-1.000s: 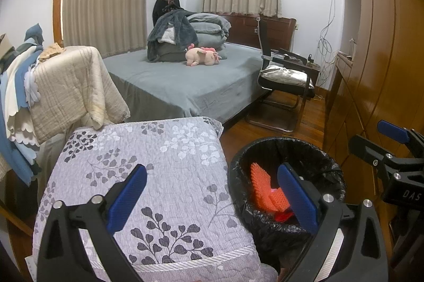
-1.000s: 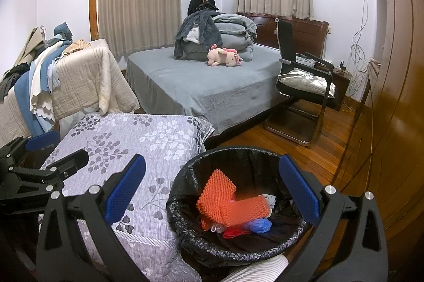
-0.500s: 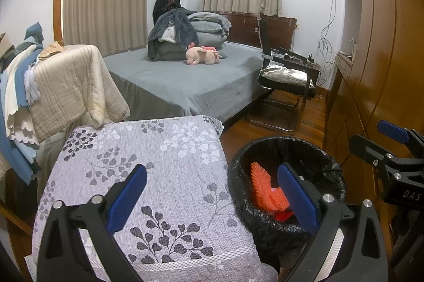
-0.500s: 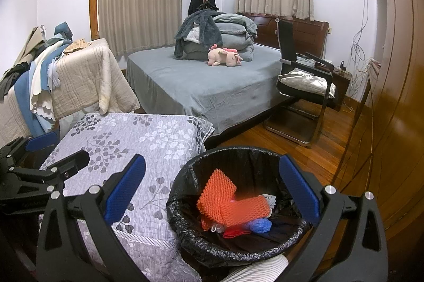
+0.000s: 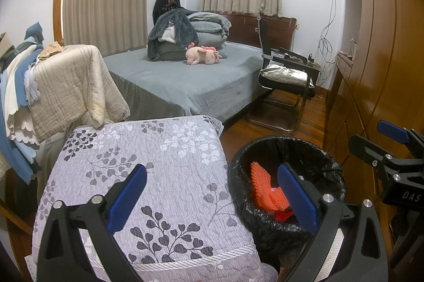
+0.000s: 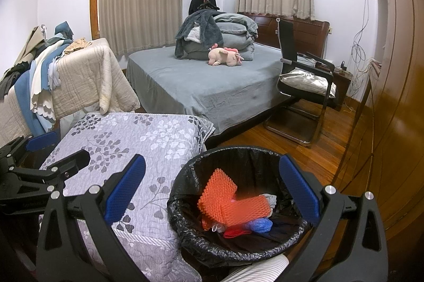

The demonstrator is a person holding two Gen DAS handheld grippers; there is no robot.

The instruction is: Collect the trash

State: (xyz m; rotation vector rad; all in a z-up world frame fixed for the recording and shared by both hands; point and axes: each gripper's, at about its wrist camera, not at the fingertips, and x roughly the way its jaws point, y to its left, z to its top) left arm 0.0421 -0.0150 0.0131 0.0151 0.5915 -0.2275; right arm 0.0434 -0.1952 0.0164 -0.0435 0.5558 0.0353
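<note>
With both grippers hanging empty over the scene, this looks like the late stage of the job. The left gripper (image 5: pixel 212 191) has its blue fingers (image 5: pixel 127 198) spread wide apart above the leaf-patterned quilt (image 5: pixel 148 165), nothing between them. The right gripper (image 6: pixel 212 191) is just as wide open, poised right over the trash bin (image 6: pixel 288 242) on the wooden floor (image 6: pixel 291 138).

And look inside that black-lined bin: orange foam netting (image 6: pixel 225 199) lies on top, a blue crumpled wad (image 6: pixel 261 225) beside it, something red (image 6: pixel 235 233) underneath, and a pale scrap (image 6: pixel 269 198) at the back. So trash is already in, well below the rim.

What's left? From these views, no loose rubbish shows on the quilt, the grey bed (image 6: pixel 212 85) or the floor near the bin. I'd judge collection nearly done, though corners out of view could hide more.
</note>
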